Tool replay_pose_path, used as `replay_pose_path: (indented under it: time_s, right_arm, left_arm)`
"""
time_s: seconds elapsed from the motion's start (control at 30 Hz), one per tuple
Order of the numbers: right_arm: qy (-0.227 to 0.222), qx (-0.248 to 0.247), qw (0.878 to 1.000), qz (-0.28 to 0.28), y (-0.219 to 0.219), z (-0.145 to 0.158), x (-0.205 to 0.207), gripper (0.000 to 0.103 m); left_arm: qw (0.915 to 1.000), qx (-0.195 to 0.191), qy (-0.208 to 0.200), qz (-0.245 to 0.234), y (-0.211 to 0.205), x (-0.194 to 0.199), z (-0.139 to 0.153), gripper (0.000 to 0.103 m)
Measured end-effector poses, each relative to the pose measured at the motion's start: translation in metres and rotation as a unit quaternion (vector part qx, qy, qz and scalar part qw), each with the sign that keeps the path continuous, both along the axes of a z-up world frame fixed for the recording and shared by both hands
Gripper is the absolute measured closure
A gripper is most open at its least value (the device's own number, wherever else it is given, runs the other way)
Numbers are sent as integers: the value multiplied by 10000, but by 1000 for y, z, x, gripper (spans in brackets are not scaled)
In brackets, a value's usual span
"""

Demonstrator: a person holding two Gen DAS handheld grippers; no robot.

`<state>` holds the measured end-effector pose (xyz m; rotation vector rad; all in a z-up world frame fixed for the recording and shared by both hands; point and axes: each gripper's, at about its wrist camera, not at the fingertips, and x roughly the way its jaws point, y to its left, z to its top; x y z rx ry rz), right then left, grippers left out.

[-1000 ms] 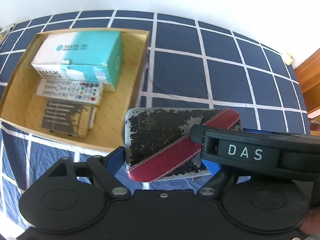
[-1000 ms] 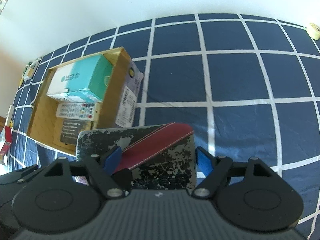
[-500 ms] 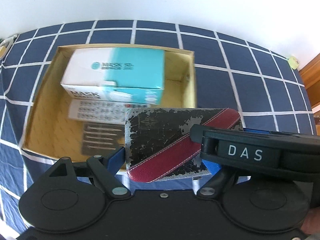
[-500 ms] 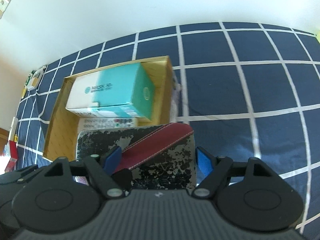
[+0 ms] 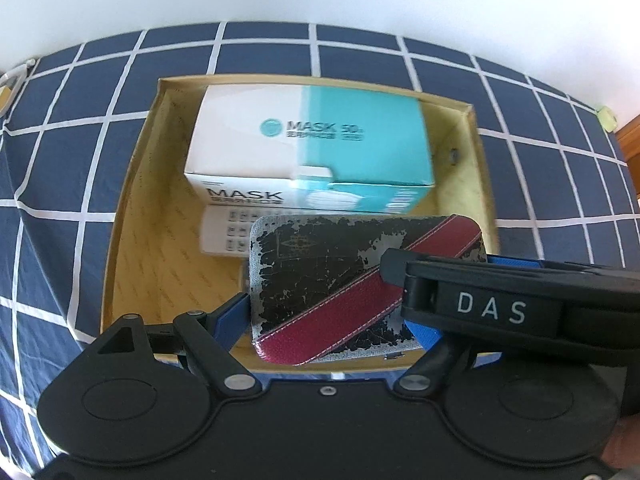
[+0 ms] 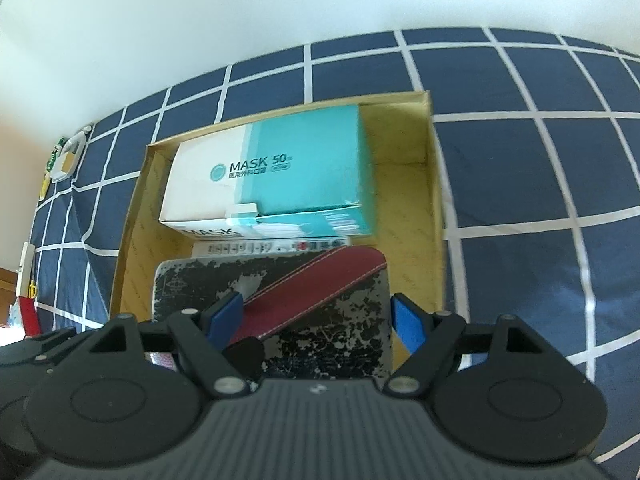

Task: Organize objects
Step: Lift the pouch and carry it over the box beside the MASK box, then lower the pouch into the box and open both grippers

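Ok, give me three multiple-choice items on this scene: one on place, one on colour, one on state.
1. Where is the mask box?
A. inside the cardboard box
B. on the checked bedspread
C. on the worn case

2. What colour is the case's diagonal strap?
A. teal
B. dark red
C. yellow

3. How is the case held?
A. lying free
B. by one gripper
C. by left gripper and right gripper together

A: walls surround it. B: stitched red band. C: both sets of jaws flank it.
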<state>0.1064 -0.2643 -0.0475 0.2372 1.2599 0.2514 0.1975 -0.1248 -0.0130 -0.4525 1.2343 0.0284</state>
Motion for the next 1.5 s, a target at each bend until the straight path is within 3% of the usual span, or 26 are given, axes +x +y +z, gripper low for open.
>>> replay_pose_path:
  time_s: [0.33,0.73,1.1,1.5]
  right_arm:
    - [396,-68,9991,-104,27,-40,29,24]
    - [761,-171,9968,-174,39,-72,54,26]
    - [945,-133,9953,-178,38,-78,58,26]
    - [850,-48,9961,-229,27,-70,54,26]
  left_arm:
    - [9991,-182,352,-170,27,27,-46,22]
    - [9969,-352,608,-352,37,48,-81,22]
    - [9964,-368,723,-252,38,50,-87,20]
    - [9970,-199,744,-24,42,44,-80,20]
